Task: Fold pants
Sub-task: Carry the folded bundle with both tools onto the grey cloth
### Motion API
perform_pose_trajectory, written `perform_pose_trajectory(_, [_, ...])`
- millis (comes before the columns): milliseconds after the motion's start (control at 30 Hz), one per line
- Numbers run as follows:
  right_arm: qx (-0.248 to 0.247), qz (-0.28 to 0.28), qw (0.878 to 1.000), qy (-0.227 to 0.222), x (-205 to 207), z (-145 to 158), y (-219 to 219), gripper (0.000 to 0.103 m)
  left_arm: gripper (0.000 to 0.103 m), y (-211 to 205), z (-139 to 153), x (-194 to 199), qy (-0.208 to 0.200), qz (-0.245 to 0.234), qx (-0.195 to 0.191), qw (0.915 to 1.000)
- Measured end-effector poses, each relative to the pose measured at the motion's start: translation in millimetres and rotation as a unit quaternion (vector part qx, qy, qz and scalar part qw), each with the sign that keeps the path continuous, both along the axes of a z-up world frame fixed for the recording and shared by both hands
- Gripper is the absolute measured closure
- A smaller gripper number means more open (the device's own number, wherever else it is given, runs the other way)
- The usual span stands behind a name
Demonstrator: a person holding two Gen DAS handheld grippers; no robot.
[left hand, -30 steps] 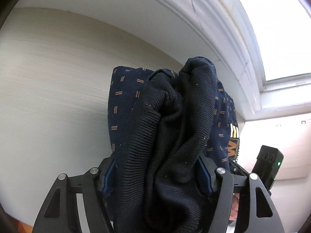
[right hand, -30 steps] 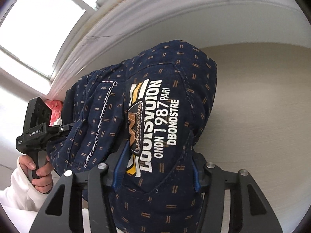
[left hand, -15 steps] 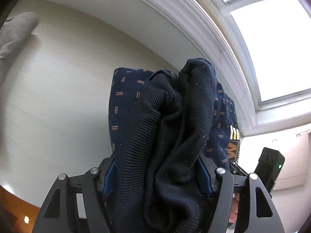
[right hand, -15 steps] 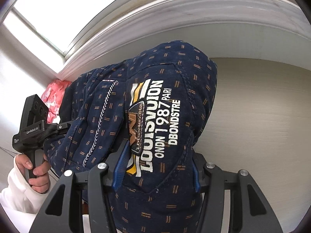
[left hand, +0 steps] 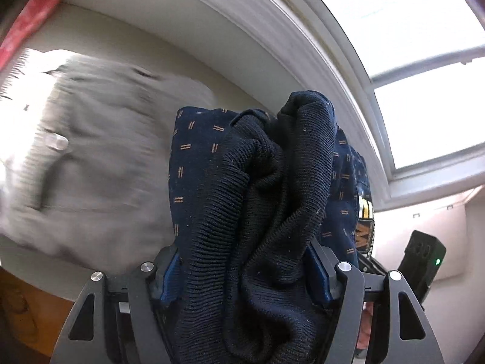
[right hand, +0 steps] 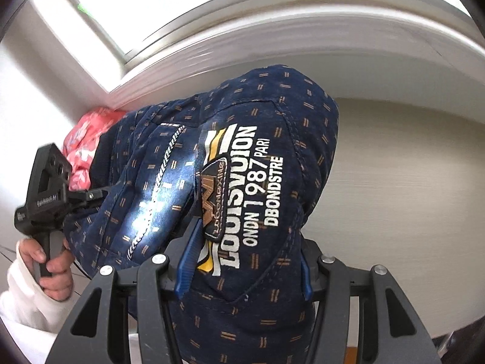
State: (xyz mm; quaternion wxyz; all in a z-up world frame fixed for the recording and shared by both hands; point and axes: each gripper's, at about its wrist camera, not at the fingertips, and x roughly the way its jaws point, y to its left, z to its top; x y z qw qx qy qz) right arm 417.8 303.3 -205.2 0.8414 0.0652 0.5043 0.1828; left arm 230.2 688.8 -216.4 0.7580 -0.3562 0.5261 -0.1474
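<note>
1. Since the earlier frames, the left wrist view has swept sideways along the pale table (left hand: 127, 42): a grey garment (left hand: 91, 151), blurred, now fills the left of that view where only bare surface showed, and a red cloth (left hand: 33, 21) has come into the top left corner.
2. In the right wrist view little has shifted; the window (right hand: 182, 3) sits higher and more of the pink floral cloth (right hand: 88, 139) shows behind the bundle.
3. The left gripper (left hand: 245, 276) is clamped on the pants (left hand: 260, 212), its blue pads pressed into a thick wad of ribbed black waistband and navy patterned fabric, jaws held fairly wide by the bulk.
4. The right gripper (right hand: 242, 270) is likewise closed on the same pants (right hand: 242, 182), pinching the navy cloth with white printed lettering and a stitched patch.
5. The pants are bunched between both tools, lifted off the table.
6. In the right wrist view a person's hand (right hand: 51, 261) in a white sleeve (right hand: 24, 306) grips the handle of the left gripper.
</note>
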Motion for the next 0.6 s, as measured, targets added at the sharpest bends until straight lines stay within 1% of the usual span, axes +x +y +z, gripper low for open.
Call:
perform_pose_trajectory(33, [0.0,0.004,1.0,0.0,3,-1,12,0.054,0.034,18,0,0,-0.001,0.005,0.001,1.0])
perform_pose_trajectory(67, [0.002,0.008,1.0,0.001,6,-4,21,0.054,0.034,24,0,0,-0.002,0.009,0.003,0.9999])
perform_pose_trajectory(100, [0.004,0.011,1.0,0.002,11,-7,30,0.054,0.034,44,0,-1,-0.003,0.017,0.007,0.9998])
perform_pose_trajectory(200, [0.007,0.028,1.0,0.006,33,-20,60,0.054,0.034,79,-1,-1,-0.001,0.036,0.015,0.9993])
perform_pose_trajectory(267, [0.01,0.039,0.999,0.011,42,-26,61,0.054,0.034,106,-3,0,0.004,0.05,0.022,0.9985])
perform_pose_trajectory(333, [0.014,0.049,0.999,0.013,58,-33,70,0.054,0.034,125,-3,1,0.006,0.059,0.026,0.9979])
perform_pose_trajectory(400, [0.014,0.056,0.998,0.018,73,-40,72,0.054,0.034,143,-5,4,0.009,0.068,0.032,0.9971])
perform_pose_trajectory(500, [0.013,0.068,0.997,0.02,81,-45,43,0.054,0.034,158,-10,8,0.01,0.08,0.035,0.9962])
perform_pose_trajectory(533, [0.01,0.072,0.997,0.022,89,-50,41,0.054,0.034,149,-12,12,0.012,0.082,0.034,0.9959])
perform_pose_trajectory(600, [0.007,0.075,0.997,0.028,98,-57,40,0.054,0.034,157,-23,16,0.022,0.086,0.032,0.9955])
